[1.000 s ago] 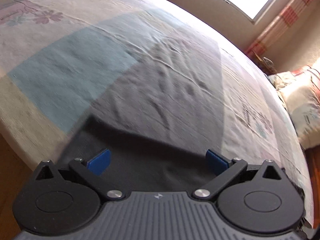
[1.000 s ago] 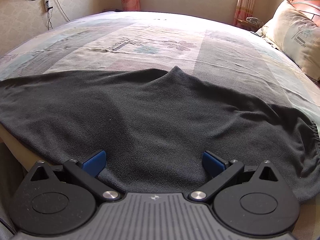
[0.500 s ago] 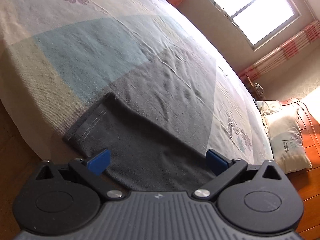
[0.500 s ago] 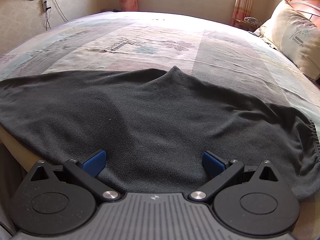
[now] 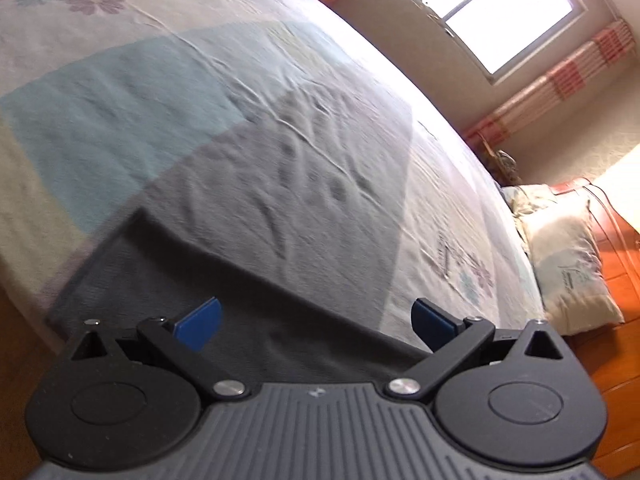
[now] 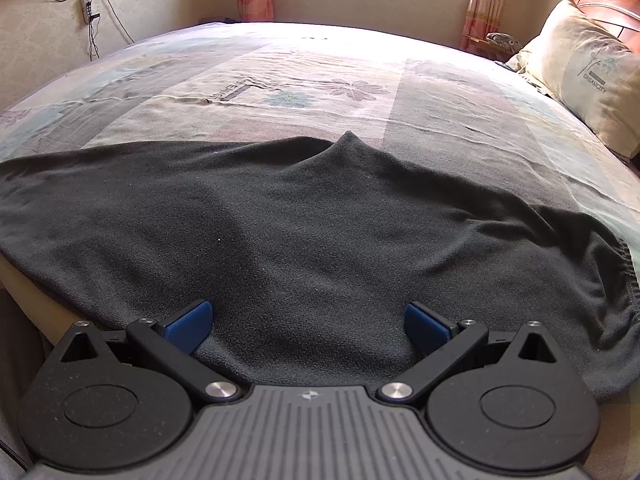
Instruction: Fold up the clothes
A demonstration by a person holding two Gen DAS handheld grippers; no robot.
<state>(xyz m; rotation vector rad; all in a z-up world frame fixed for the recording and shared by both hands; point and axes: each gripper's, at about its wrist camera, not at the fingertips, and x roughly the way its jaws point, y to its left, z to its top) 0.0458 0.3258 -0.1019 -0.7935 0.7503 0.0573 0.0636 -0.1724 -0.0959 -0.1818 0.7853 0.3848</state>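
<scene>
A dark grey garment (image 6: 304, 224) lies spread flat across the near edge of the bed, with a small peak at its far edge and an elastic hem at the right. My right gripper (image 6: 307, 322) is open and empty, hovering over the garment's near middle. In the left wrist view one end of the garment (image 5: 208, 280) shows at the bed's near corner. My left gripper (image 5: 316, 322) is open and empty just above that end.
The bed (image 6: 320, 80) has a pastel patchwork sheet with flower prints. A pillow (image 6: 588, 76) lies at the right by a wooden headboard (image 5: 616, 248). A window (image 5: 480, 4) with striped curtains is beyond the bed. Cables hang on the left wall (image 6: 92, 12).
The left wrist view has kept swinging over the garment's end, now blurred and tilted back toward the bed. The right gripper and the garment have stayed still.
</scene>
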